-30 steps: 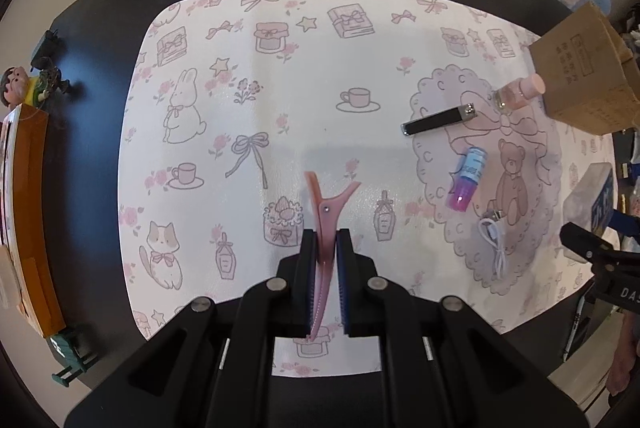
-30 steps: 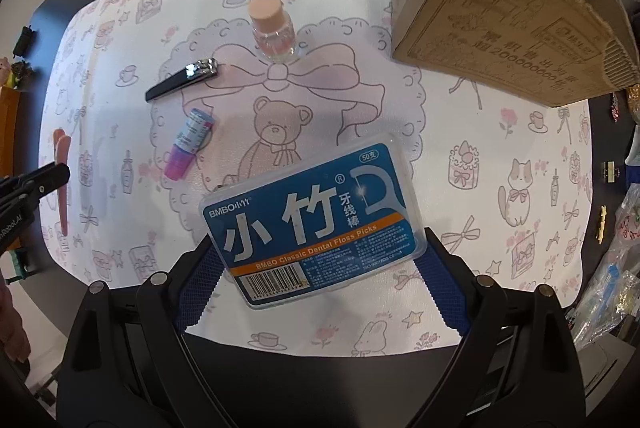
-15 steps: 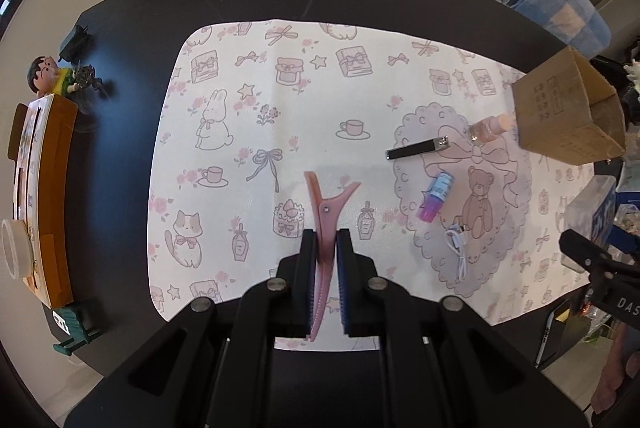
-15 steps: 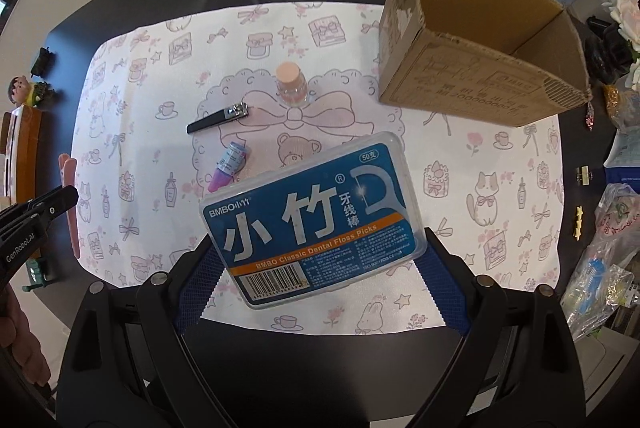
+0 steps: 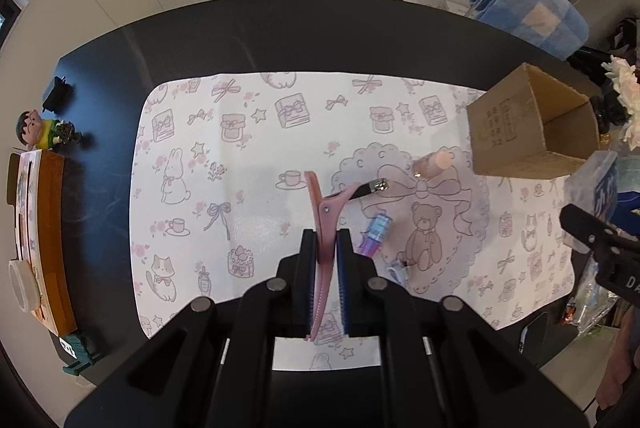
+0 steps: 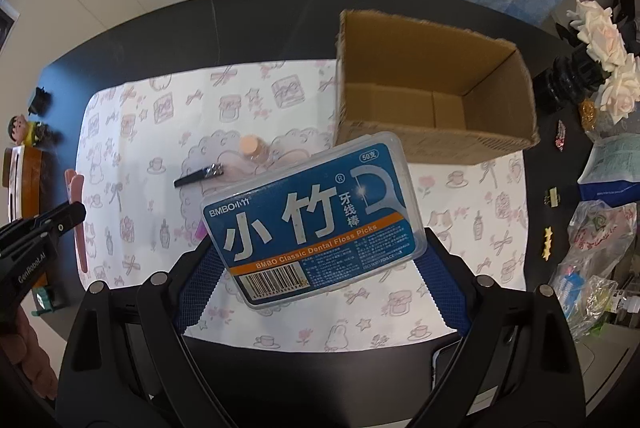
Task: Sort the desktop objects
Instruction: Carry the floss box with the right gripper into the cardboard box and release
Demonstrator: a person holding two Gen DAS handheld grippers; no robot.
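Left tool (image 5: 325, 248) is clamped tight on a slim pink hair clip (image 5: 323, 212), the blue ribbed pads pressed flat against its sides, its forked plastic beak poking out past the fingertips. Right tool (image 6: 316, 268) is spread wide and gripping a flat, clear plastic floss pick case (image 6: 312, 220) by its short ends, blue label facing up, the case tilted a little and held up off the desk (image 5: 100, 196).

Just beyond the case and slightly to the right of the right tool sits an open cardboard box (image 6: 436, 96), plain brown corrugated walls, mouth up. Ahead and left of that tool, on the floral printed mat (image 5: 248, 188), a black nail clipper (image 6: 198, 177) with a shiny metal end lies flat, and a small clear bottle (image 6: 251, 147) with a peach cap stands just beside it. From the left tool, a small tube (image 5: 374, 234) with a blue top and purple body lies just to the right of the fingertips, near the teddy bear print.
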